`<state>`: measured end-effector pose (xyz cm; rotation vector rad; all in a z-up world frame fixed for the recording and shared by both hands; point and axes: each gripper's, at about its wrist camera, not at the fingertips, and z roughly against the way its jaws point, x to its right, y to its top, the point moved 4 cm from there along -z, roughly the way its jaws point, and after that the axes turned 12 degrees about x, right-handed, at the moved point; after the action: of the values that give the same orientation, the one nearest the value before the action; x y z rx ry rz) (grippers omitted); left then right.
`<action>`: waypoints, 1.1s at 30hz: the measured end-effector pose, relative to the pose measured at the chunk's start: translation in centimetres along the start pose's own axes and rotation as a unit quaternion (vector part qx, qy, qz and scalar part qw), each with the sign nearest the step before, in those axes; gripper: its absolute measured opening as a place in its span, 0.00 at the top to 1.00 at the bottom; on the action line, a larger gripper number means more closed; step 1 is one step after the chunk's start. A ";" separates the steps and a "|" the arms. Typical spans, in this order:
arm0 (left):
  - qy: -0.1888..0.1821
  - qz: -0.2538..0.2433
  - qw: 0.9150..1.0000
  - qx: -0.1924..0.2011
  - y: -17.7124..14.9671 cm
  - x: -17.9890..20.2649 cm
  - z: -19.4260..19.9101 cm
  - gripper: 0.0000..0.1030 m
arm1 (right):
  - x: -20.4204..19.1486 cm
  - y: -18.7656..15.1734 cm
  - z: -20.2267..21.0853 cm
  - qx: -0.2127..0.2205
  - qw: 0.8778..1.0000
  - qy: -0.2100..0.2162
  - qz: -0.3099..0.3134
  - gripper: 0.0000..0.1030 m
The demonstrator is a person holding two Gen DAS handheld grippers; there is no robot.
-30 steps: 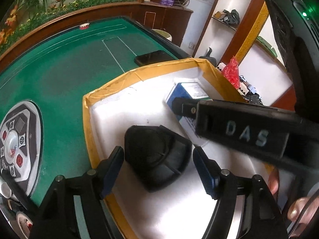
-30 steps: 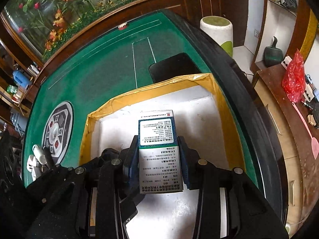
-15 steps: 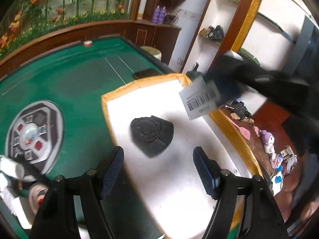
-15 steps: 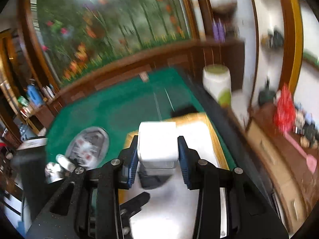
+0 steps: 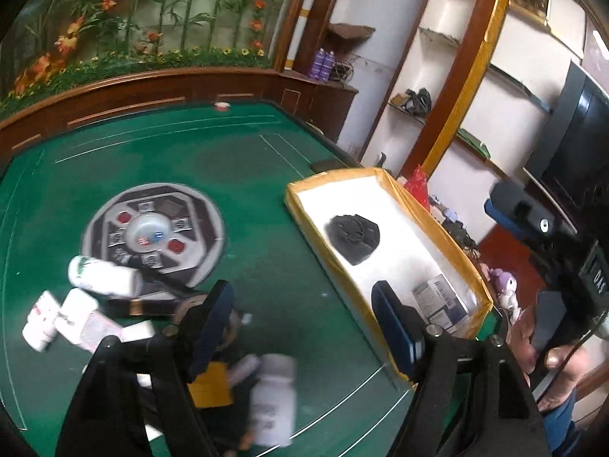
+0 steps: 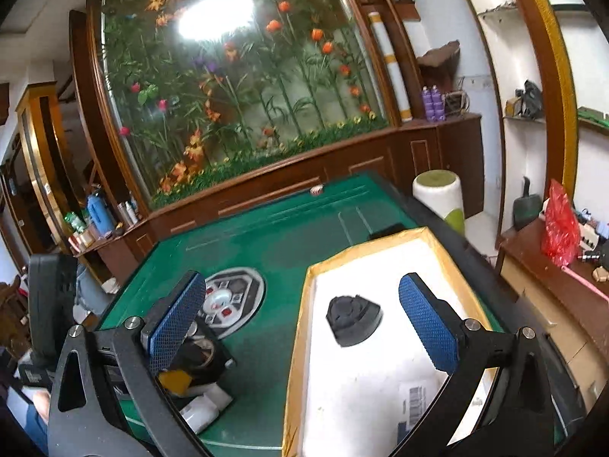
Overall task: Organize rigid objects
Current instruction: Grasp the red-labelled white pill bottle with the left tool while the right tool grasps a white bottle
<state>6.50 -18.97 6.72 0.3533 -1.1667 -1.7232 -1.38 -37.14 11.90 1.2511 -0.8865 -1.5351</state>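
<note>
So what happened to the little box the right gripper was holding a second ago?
The right gripper lifted back and its jaws are opening with nothing between them; the box now lies in the tray, let go. The left gripper pulled away from the tray toward the bottles. The black piece stayed put in the tray.

White bottle (image 5: 272, 400) blurred, label unreadable; carton (image 6: 413, 403) partly hidden.

Green felt table (image 6: 274, 236), floral glass mural wall (image 6: 236, 87), wooden cabinets (image 6: 437, 144), white shelves (image 5: 449, 38), possibly a television (image 5: 571, 144)
</note>
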 end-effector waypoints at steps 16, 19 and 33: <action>0.183 0.033 0.982 -0.026 -2.1 -20.0 5.3 0.27 | -7.5 -9.7 -0.1 -0.117 0.981 0.148 0.046 0.00; 0.203 0.016 0.978 -0.050 -3.0 -21.7 3.8 0.27 | -8.0 -10.6 -0.3 -0.132 0.978 0.152 0.046 0.00; 0.233 0.017 0.970 -0.069 -3.8 -24.0 -0.4 0.60 | -8.1 -13.1 -2.3 -0.215 0.971 0.108 0.011 0.01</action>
<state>15.98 1.12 -3.02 0.6110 -0.7038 -1.5670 -1.57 -25.45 1.63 1.0571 -0.3968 -1.4430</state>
